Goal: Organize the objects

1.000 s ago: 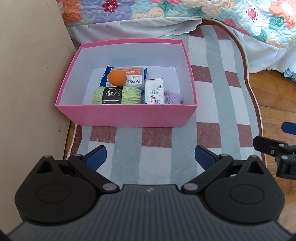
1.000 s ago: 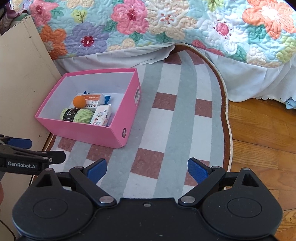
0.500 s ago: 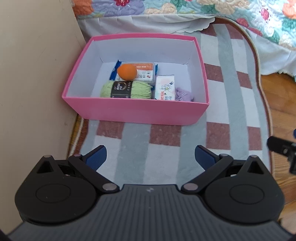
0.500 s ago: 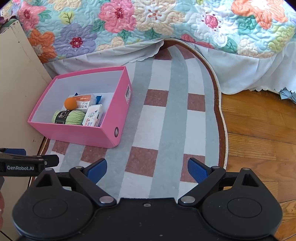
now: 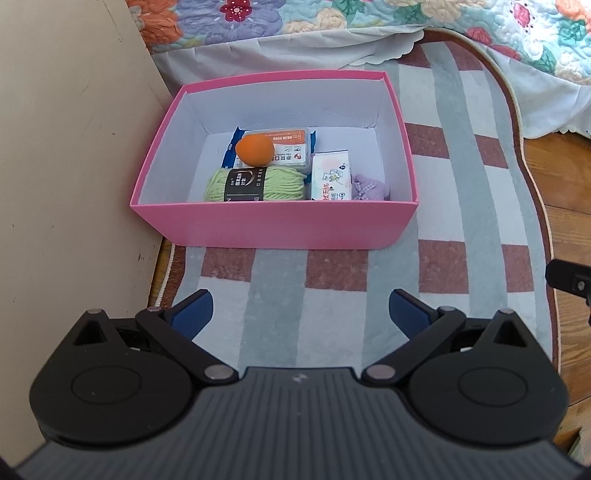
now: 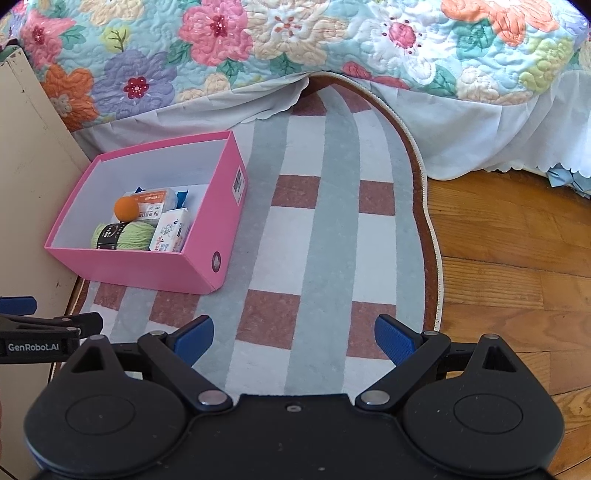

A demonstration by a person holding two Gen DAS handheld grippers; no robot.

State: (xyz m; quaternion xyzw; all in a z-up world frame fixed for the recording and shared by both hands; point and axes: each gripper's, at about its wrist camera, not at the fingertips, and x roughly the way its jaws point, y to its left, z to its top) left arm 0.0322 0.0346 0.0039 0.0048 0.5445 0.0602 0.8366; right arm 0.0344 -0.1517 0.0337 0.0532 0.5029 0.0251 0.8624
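Left wrist view: the pink box (image 5: pixel 275 225) is taken as landmark. Against its left side a beige cabinet panel (image 5: pixel 66 155) is seen. Inside the box, going left to right, a skein of green yarn (image 5: pixel 255 183) with a black band is seen lying along the near wall; an orange ball (image 5: pixel 255 150) is seen resting just behind the yarn, on a flat orange-labelled packet (image 5: pixel 291 146); a white tissue pack (image 5: pixel 330 176) is seen to the right of the yarn, touching it; a small lilac fabric item (image 5: pixel 369 189) is seen in the near right corner. The left part of the box floor is bare white. The box is seen standing on a striped rug (image 5: pixel 332 295), near the rug's left edge. Behind the box a floral quilt (image 5: pixel 332 18) hangs over a white bed skirt.

In front of the box, above the rug, the left gripper (image 5: pixel 301 314) is held with jaws spread wide, nothing between the blue pads (image 5: pixel 192 314).

Right wrist view: the box (image 6: pixel 147 266) is recorded at left, the same contents visible. To the right of the box, over the rug (image 6: pixel 332 240), the right gripper (image 6: pixel 294 338) is held released, jaws wide, nothing gripped. Wooden floor (image 6: pixel 517 240) is seen beyond the rug's right edge.
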